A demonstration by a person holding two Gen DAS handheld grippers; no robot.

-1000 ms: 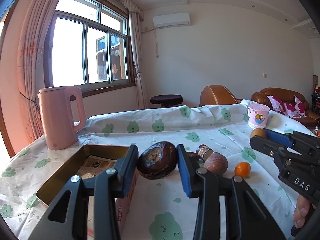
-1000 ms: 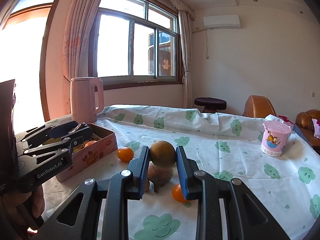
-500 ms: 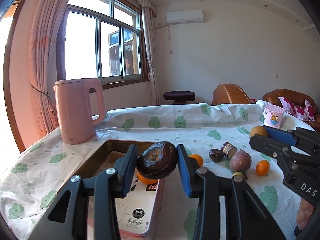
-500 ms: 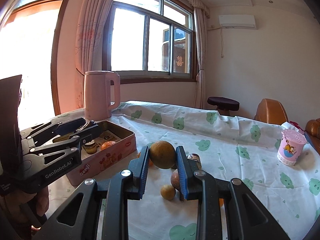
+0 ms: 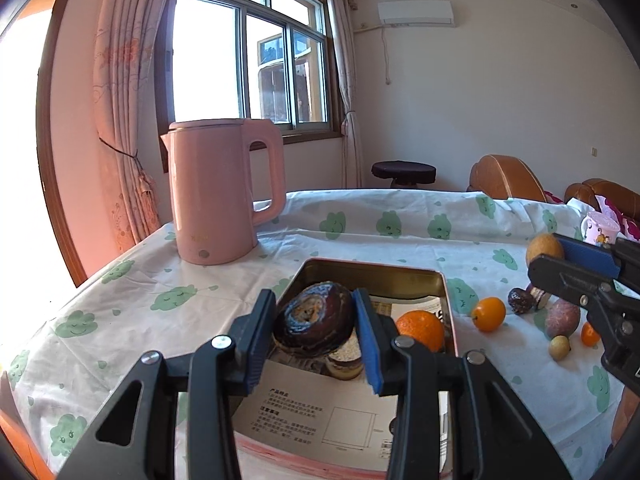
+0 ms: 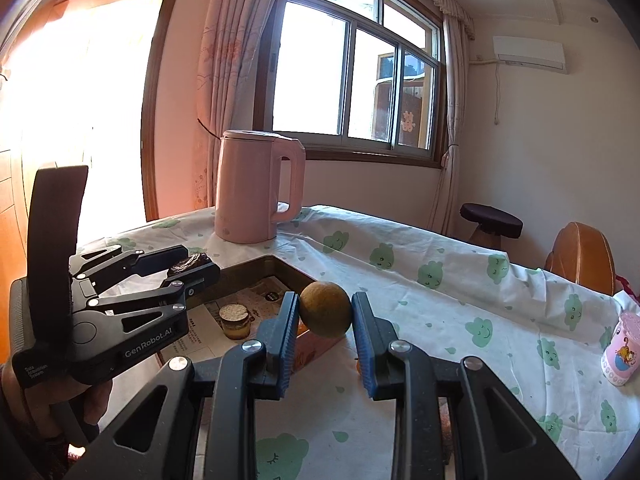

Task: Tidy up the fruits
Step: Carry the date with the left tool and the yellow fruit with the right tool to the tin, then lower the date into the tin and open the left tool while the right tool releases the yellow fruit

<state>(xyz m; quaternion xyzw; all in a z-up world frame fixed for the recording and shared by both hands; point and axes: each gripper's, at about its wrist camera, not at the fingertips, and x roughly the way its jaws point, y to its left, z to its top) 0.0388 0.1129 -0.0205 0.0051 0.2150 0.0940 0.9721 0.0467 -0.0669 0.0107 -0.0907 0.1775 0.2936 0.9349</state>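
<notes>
Both my grippers carry fruit at the tin.
My left gripper [image 5: 316, 322] pinches a dark fruit [image 5: 314, 322] above the tin [image 5: 372, 270]; my right gripper [image 6: 325, 316] clamps a brown fruit [image 6: 325, 314].

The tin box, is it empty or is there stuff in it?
Not empty. The tin box holds an orange and a small jar.

dark wrinkled fruit [image 5: 314, 325] above tin [image 5: 370, 274], tan fruit [image 6: 325, 315] aloft
</notes>
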